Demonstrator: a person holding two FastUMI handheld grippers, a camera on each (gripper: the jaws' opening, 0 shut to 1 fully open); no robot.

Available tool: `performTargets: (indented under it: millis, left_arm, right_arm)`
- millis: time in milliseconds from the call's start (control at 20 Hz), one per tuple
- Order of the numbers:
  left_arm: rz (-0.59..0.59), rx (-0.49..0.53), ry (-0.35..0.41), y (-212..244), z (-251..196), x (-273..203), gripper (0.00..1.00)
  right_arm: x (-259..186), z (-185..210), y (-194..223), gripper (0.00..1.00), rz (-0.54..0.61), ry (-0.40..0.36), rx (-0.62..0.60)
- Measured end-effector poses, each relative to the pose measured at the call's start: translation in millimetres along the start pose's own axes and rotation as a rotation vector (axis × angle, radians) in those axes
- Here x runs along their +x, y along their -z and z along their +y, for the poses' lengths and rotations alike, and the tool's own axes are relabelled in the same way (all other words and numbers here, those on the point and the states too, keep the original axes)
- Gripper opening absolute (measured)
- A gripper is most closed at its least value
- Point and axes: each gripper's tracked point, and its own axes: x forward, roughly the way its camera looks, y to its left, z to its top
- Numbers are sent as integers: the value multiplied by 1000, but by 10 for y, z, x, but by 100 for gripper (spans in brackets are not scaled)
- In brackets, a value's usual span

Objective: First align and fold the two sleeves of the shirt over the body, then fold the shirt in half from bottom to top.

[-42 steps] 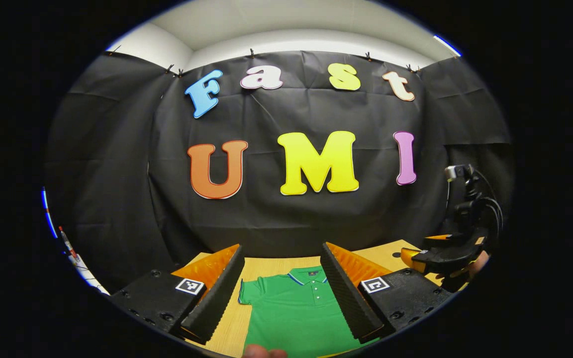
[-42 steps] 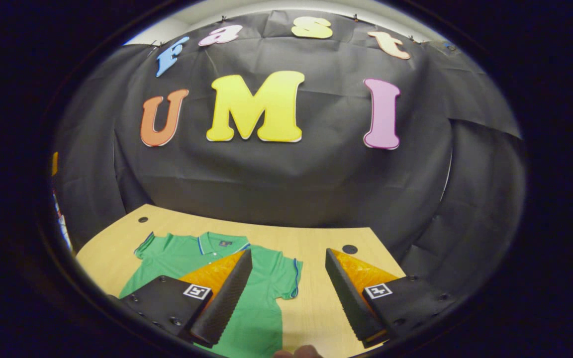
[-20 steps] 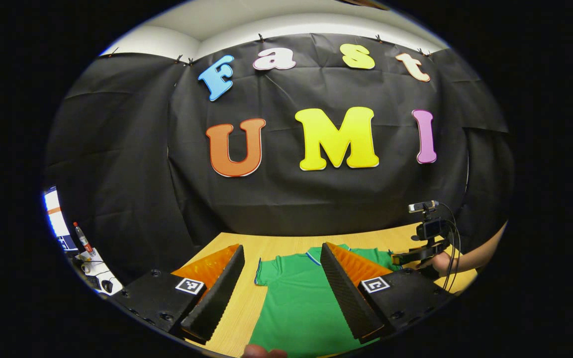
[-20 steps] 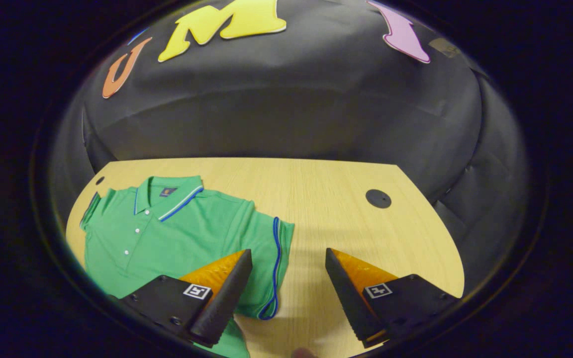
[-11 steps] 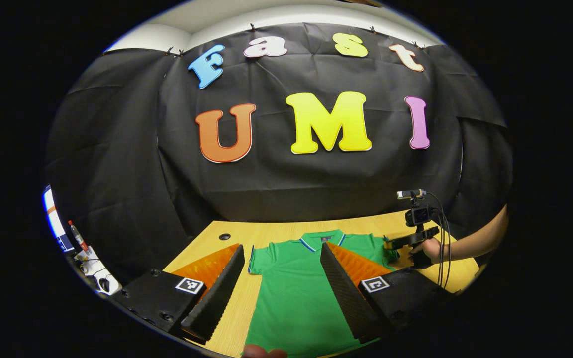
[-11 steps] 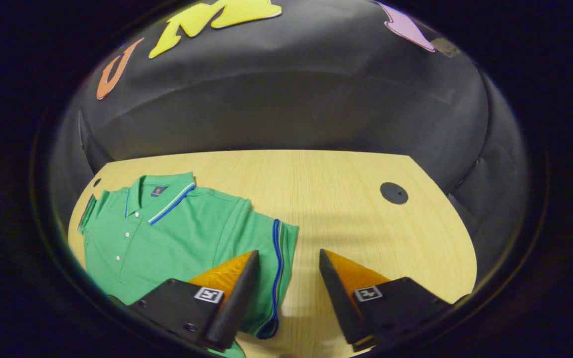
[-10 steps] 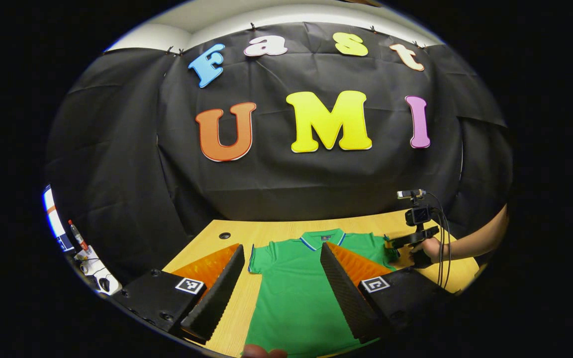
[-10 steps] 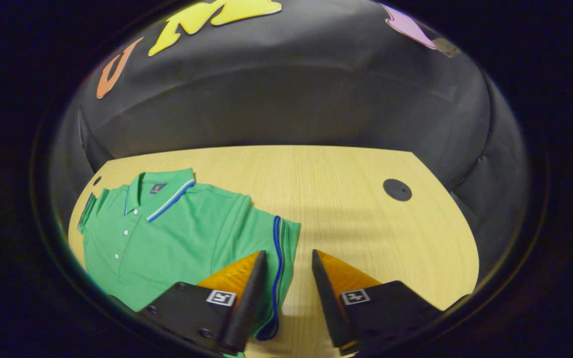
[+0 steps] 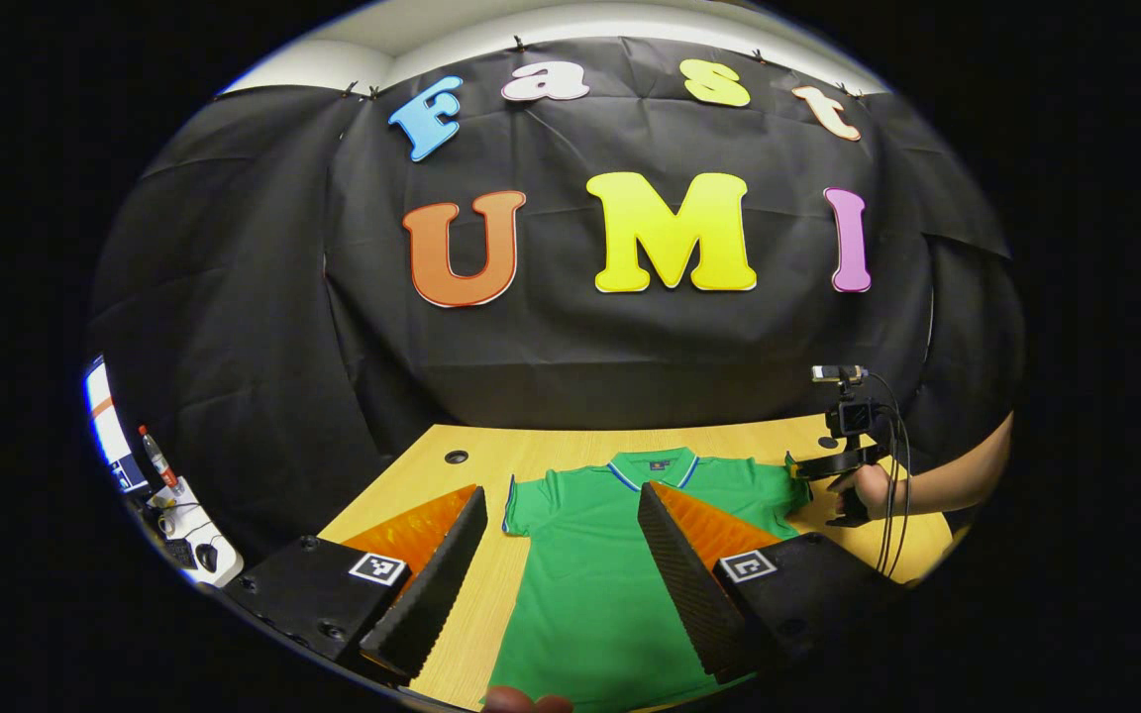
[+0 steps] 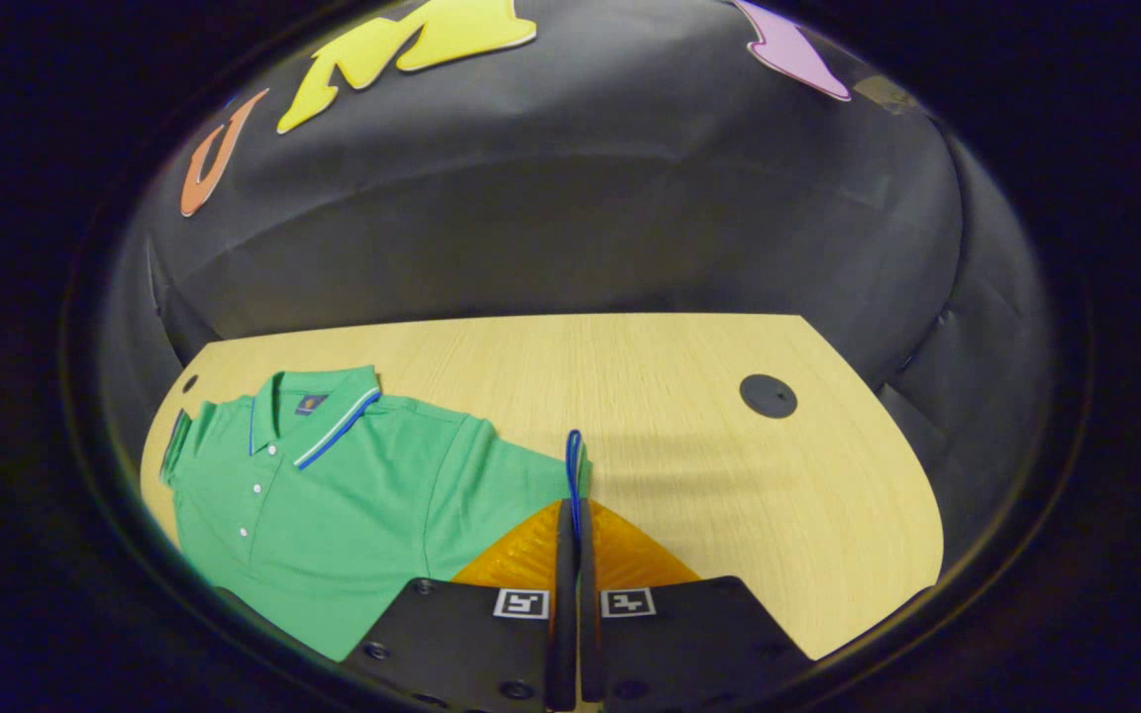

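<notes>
A green polo shirt point(image 9: 590, 574) point(image 10: 353, 495) with blue trim lies flat on the wooden table point(image 10: 689, 446), collar toward the black wall. My left gripper point(image 9: 561, 569) hangs open above the shirt's lower body, one finger over bare wood, the other over the fabric. My right gripper point(image 10: 570, 540) is shut on the blue-trimmed cuff of the right sleeve point(image 10: 573, 465), which stands up pinched between the fingers. In the left gripper view the right gripper point(image 9: 833, 465) and the hand holding it sit at the shirt's far right sleeve.
Two round cable holes point(image 10: 768, 395) point(image 9: 456, 457) mark the table top. A side desk point(image 9: 174, 515) with a bottle and small items stands off the table's left edge. The booth wall runs close behind the table.
My right gripper came down onto the right sleeve's cuff and shut on it, lifting the cuff edge. The left gripper stayed open and drifted only slightly.
</notes>
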Motion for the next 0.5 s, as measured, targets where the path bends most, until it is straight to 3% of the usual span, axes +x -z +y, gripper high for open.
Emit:
performTargets:
  millis: [200,500]
  left_arm:
    - [5,-23,-3,-5,17,-26,99]
    - [-5,-74,-33,23,224,-75,99]
  right_arm:
    - [-178,79,-155,4,-23,-6,-5]
    - [-440,593,-430,4,-70,-31,-93]
